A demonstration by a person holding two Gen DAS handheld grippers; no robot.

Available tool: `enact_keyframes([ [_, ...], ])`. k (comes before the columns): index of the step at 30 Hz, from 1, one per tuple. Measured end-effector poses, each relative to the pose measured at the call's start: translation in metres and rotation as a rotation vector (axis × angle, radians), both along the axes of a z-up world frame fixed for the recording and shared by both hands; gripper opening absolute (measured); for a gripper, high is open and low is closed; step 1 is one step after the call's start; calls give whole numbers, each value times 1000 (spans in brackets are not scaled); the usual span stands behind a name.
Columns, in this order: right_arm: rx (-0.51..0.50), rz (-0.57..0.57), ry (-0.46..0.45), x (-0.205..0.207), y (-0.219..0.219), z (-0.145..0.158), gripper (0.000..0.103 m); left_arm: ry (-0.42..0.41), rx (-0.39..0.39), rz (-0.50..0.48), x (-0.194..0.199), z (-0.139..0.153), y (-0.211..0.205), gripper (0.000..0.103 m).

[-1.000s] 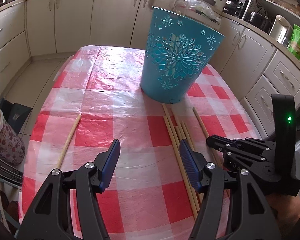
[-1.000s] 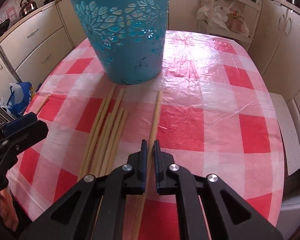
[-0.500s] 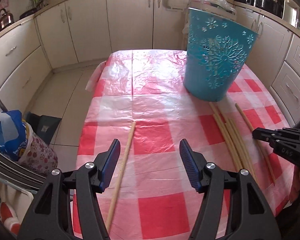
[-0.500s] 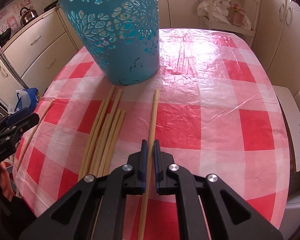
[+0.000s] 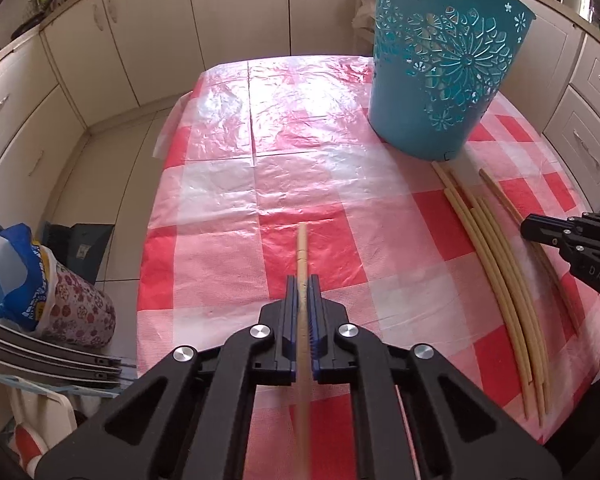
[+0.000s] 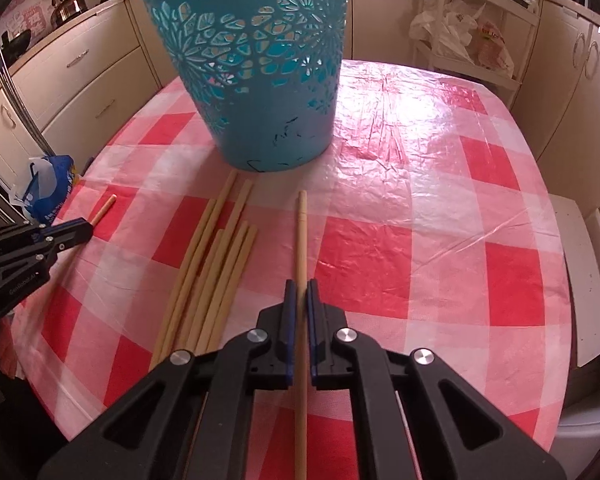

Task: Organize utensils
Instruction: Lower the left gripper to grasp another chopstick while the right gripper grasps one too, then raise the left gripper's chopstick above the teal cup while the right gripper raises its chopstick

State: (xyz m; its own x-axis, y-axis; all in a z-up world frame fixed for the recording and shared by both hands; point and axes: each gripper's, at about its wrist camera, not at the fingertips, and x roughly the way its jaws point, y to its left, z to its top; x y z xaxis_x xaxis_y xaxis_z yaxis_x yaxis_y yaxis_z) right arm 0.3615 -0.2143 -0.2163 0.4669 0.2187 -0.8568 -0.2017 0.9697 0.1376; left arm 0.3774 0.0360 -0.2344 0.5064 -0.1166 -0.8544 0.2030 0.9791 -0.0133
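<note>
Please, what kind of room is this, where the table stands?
Most likely a home kitchen. Cream cabinets with drawers line the walls, a kettle sits on the counter, and the table carries a red checked plastic cloth.

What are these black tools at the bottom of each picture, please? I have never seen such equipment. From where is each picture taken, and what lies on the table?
No robot is here: a person holds a two-finger gripper in each hand, and each gripper carries a wide-angle camera looking along its fingers. One picture comes from the left gripper, the other from the right gripper. Each is shut on one long wooden stick: the left stick and the right stick. On the red-and-white checked tablecloth stands a teal bucket with flower cut-outs. Between the two held sticks lies a loose bundle of pale sticks. Kitchen cabinets surround the table.
</note>
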Motion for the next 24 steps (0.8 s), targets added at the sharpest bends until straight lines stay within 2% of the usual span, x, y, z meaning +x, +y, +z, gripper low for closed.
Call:
enact_keyframes([
  [6,259,-105,1,-4,-32,13,6,-34,-218,-3,-12,23,12,5],
  [8,336,-148,-13,-7,-44,18,6,-85,-301,-16,-17,39,12,5],
  [11,430,-206,-74,-13,-58,32,6,-204,-379,-40,-28,69,5,5],
  [15,468,-241,-251,-26,-64,69,6,-392,-429,-72,-45,111,-13,5],
  [20,475,-243,-500,-52,-60,117,6,-542,-456,-69,-54,150,-30,5],
  [24,452,-237,-661,-75,-58,150,6,-650,-490,-68,-51,181,-39,5],
])
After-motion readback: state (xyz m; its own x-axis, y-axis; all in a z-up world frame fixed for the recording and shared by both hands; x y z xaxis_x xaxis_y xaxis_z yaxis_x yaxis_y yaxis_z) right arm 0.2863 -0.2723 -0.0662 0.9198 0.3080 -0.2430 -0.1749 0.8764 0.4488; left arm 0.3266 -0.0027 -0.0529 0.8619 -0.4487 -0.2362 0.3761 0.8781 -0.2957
